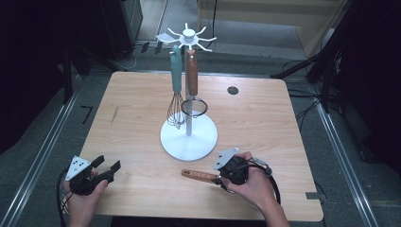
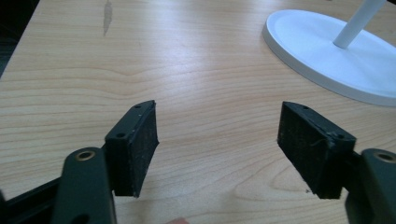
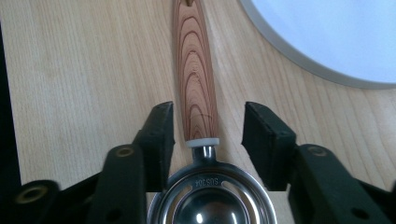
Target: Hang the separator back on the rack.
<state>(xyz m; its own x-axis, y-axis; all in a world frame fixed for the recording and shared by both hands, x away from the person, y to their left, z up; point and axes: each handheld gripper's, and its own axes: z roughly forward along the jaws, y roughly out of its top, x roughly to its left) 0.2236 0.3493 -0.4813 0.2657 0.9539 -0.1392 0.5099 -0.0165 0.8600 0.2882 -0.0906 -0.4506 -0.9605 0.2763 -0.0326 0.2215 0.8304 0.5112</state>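
One wooden-handled steel utensil (image 3: 195,84), a slotted separator or small strainer with a metal bowl stamped near its neck, lies flat on the table (image 1: 142,99) just in front of the white rack base (image 1: 189,137), handle pointing away from the right claw (image 3: 208,135). Handling, by judgement: light, rigid throughout; the varnished wood offers fair purchase, the polished steel bowl looks slippery and is best avoided. Best hold: across the lower handle just above the white collar, where the right claw now straddles it, its jaws at middling width either side of the wood with visible gaps, nothing yet pinched. Left claw (image 2: 217,149): jaws wide, holding nothing, hovering over bare table to the left of the rack base. Other items: a white rack (image 1: 189,35) with radiating hooks rising from the base on a thin post; hanging from it, a teal-handled whisk (image 1: 176,90) and a second wooden-handled strainer (image 1: 191,80), both close to the post. Obstructions: the rim of the rack base lies close beside the handle, and the two hung pieces crowd the hooks on the near side, leaving the free hooks elsewhere round the top.
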